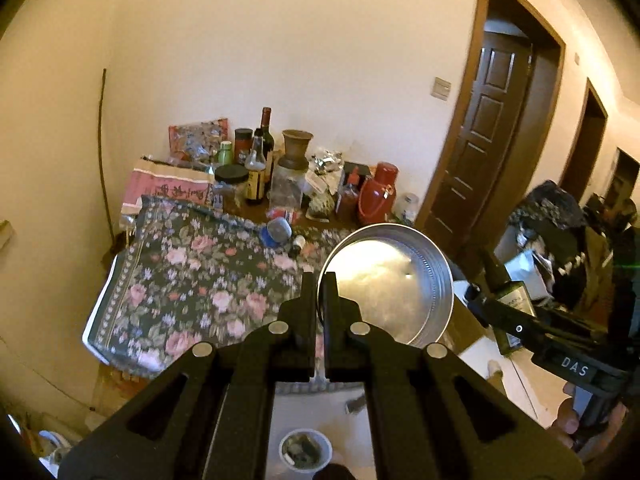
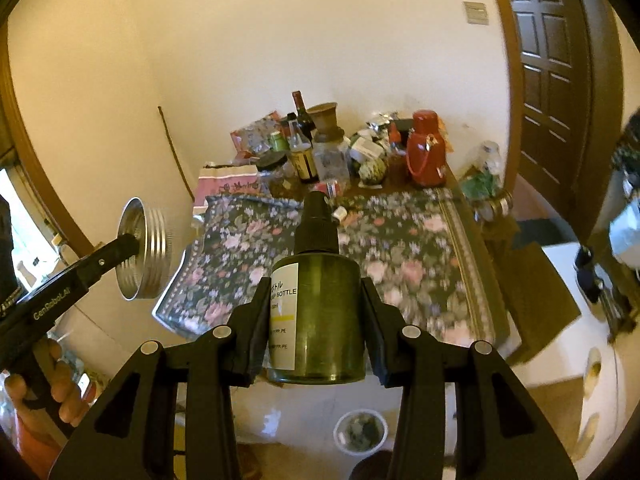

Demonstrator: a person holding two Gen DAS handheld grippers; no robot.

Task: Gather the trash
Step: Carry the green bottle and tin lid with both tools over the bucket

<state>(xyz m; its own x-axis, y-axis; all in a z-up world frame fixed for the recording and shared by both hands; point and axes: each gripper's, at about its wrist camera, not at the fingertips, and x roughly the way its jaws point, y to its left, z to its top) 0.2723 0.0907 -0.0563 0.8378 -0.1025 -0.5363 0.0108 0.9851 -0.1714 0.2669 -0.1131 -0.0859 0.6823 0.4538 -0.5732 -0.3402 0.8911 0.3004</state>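
My left gripper (image 1: 319, 284) is shut on the rim of a round silver metal tin (image 1: 394, 280) and holds it in the air, open side facing the camera; the tin also shows in the right wrist view (image 2: 144, 254), at the left. My right gripper (image 2: 316, 288) is shut on a dark green pump bottle (image 2: 318, 308) with a black cap and white label, held upright above the table. The bottle and right gripper also show in the left wrist view (image 1: 514, 304), at the right.
A table with a dark floral cloth (image 2: 400, 256) lies ahead. Bottles, jars, a red thermos (image 2: 426, 152) and packets crowd its far side by the wall. A small white cup of debris (image 2: 360, 432) stands below. A brown door (image 2: 548, 60) is at the right.
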